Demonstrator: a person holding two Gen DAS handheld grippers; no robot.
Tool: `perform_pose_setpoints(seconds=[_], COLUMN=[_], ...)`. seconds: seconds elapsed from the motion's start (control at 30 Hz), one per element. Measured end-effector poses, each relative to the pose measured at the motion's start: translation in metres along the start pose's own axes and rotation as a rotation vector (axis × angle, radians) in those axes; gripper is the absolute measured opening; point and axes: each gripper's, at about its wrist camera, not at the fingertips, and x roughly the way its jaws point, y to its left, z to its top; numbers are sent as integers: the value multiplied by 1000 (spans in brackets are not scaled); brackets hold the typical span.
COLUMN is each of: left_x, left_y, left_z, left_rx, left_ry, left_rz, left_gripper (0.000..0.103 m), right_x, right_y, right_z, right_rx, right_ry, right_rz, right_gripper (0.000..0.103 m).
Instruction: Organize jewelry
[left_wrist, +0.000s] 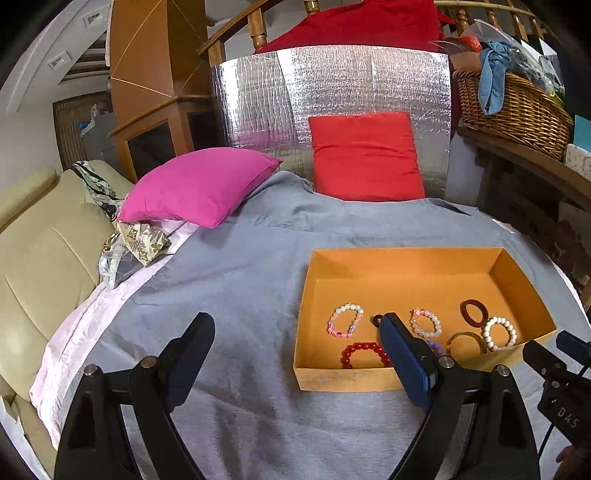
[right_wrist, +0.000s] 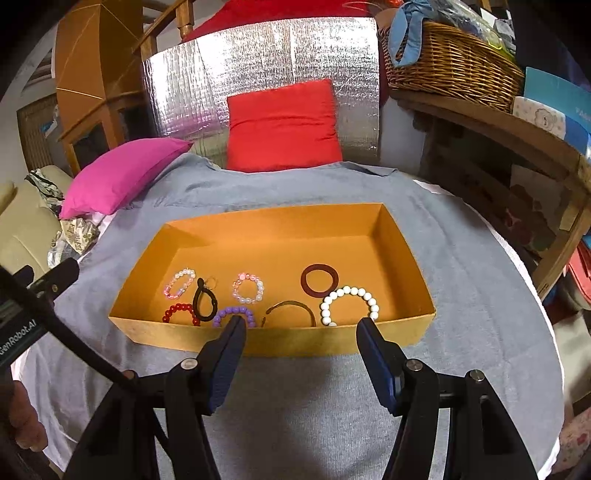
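Observation:
An open orange box (right_wrist: 280, 225) sits on the grey cloth (right_wrist: 295, 387) and holds several pieces. In it lie a white bead bracelet (right_wrist: 347, 291), a dark red bangle (right_wrist: 303, 279), a thin brown bangle (right_wrist: 291, 303), a purple bead bracelet (right_wrist: 232, 312), a black hair tie (right_wrist: 202, 301), a red bead bracelet (right_wrist: 179, 307) and two pink-white bracelets (right_wrist: 248, 288). My right gripper (right_wrist: 301, 323) stands open at the box's near wall, nothing between its fingers. My left gripper (left_wrist: 295, 325) is open over the cloth to the left of the box (left_wrist: 406, 258); its right finger hides part of the contents.
A pink pillow (left_wrist: 199, 184) and a red pillow (left_wrist: 365, 155) lie at the back against a silver foil panel (left_wrist: 332, 85). A wicker basket (left_wrist: 517, 110) stands on a wooden shelf at the right. A beige sofa (left_wrist: 44, 258) borders the left.

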Motion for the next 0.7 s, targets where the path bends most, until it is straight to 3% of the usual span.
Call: perform_pose_setpoints(seconds=[0.33, 0.7], left_x=[9, 13], left_y=[10, 2], left_z=[-9, -11], left_rx=[5, 22], left_ry=[12, 21], left_rz=[14, 17], left_gripper=[91, 91], right_x=[8, 8], right_y=[10, 15], right_z=[-2, -2], right_rx=[-4, -45], right_ry=[26, 5], right_rz=[-12, -84], right_gripper=[66, 66])
